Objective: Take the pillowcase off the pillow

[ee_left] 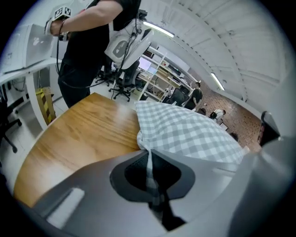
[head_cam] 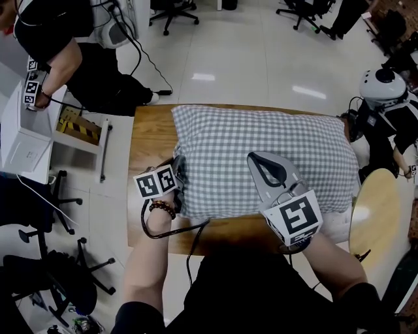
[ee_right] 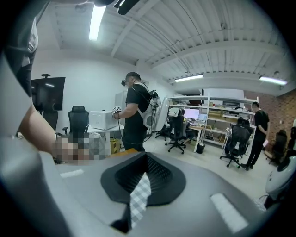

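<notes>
A pillow in a grey-and-white checked pillowcase [head_cam: 261, 147] lies across the wooden table [head_cam: 150, 137]. My left gripper [head_cam: 177, 177] sits at the pillow's near left corner. In the left gripper view its jaws are shut on a pinched fold of the checked pillowcase [ee_left: 185, 134] at that corner, with my left gripper [ee_left: 149, 159] just above the table [ee_left: 83, 134]. My right gripper [head_cam: 256, 160] hovers over the pillow's near middle. In the right gripper view my right gripper [ee_right: 143, 178] is shut on a narrow strip of checked cloth [ee_right: 138, 200]; the pillow itself is hidden there.
A person in black [head_cam: 59, 39] stands at the back left by a white desk [head_cam: 26, 140]. A yellow-and-black box [head_cam: 78, 124] sits beside the table. A round wooden table [head_cam: 375, 212] is at the right, and office chairs [head_cam: 173, 10] stand at the far side.
</notes>
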Available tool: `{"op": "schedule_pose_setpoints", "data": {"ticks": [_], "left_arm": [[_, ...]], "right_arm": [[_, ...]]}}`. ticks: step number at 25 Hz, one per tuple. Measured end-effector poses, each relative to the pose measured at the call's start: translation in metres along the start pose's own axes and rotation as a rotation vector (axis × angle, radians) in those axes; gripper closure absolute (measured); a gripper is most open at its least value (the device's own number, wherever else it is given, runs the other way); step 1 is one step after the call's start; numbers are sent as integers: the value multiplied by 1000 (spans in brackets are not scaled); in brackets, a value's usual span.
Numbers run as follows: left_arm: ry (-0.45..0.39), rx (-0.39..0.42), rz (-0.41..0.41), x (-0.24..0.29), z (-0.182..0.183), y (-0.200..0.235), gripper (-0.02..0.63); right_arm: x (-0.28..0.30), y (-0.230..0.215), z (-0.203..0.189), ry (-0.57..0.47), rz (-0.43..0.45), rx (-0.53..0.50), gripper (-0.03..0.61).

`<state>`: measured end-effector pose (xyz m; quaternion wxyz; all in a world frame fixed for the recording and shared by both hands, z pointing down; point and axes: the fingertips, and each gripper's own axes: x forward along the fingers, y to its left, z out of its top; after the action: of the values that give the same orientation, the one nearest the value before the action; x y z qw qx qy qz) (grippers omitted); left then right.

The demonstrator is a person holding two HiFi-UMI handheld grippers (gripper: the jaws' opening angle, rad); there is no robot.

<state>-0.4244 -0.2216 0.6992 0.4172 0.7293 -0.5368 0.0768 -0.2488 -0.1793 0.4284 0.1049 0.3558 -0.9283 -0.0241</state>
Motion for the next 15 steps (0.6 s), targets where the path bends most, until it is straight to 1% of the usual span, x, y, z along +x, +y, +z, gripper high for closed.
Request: {"op": "schedule_pose_setpoints", "data": {"ticks": [3,5,8,12,15], "left_arm": [[-8,81,53,-7,6,-7,607],[-2,106,92,-13,8,-11,607],[-6,151,140,-17,6,-14,607],[-40,207,185,-23,5,-27,607],[-61,227,209,-25,2,-40,607]], "right_arm": [[-14,-5,3,23,-22,6,578],[-24,-9,6,58,-37,27,577],[-39,-21,9,16,-64,-13,577],[-68,-32,3,11,-77,-23,577],[-91,-43,-5,7,-89,-23,577]]}}
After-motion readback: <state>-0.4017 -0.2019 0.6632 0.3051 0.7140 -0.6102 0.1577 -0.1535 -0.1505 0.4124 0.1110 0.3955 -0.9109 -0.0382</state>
